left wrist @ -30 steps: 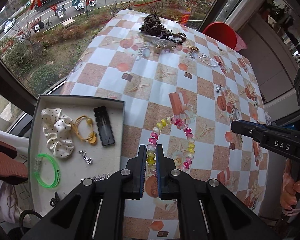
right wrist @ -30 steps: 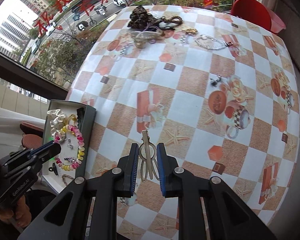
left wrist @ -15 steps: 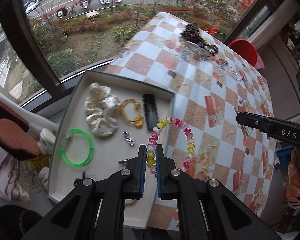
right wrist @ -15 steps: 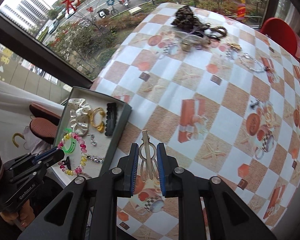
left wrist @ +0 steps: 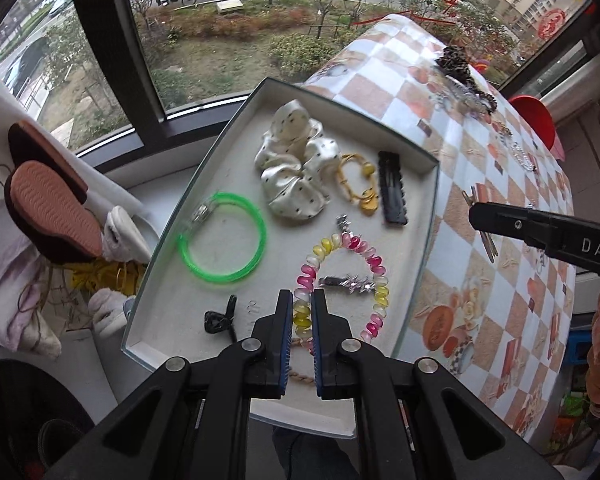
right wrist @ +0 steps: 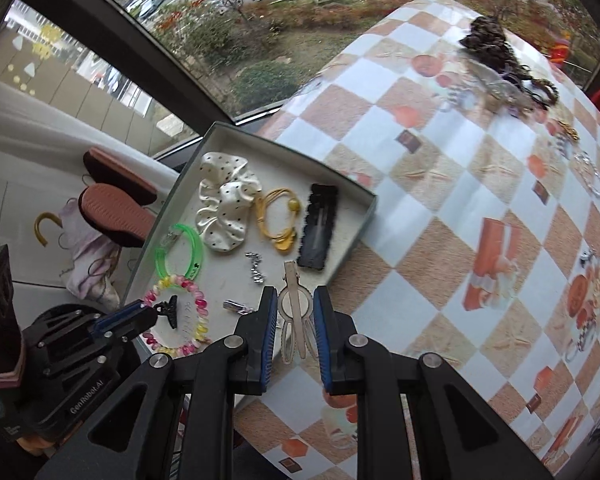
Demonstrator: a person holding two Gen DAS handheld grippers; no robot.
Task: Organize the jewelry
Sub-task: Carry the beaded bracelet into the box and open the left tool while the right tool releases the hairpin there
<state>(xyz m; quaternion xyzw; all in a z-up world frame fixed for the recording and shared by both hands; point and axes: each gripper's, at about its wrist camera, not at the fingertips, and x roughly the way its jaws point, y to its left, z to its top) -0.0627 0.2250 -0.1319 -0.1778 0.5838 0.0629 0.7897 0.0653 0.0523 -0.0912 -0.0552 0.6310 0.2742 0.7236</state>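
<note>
My left gripper is shut on a pink, yellow and white spiral hair tie, held over the near part of the white tray. The tray holds a polka-dot scrunchie, a green bangle, a yellow hair tie, a black clip and small silver pieces. My right gripper is shut on a beige metal hair clip, held above the tray's right edge. The left gripper with the spiral tie shows in the right wrist view.
A pile of jewelry and hair ties lies at the far end of the checkered table. A red stool stands beyond the table. Slippers and cloth lie on the floor left of the tray, under the window.
Both grippers have moved left toward the tray. The spiral hair tie has gone from above the table to above the tray. The hair clip has moved to the tray's right edge.
</note>
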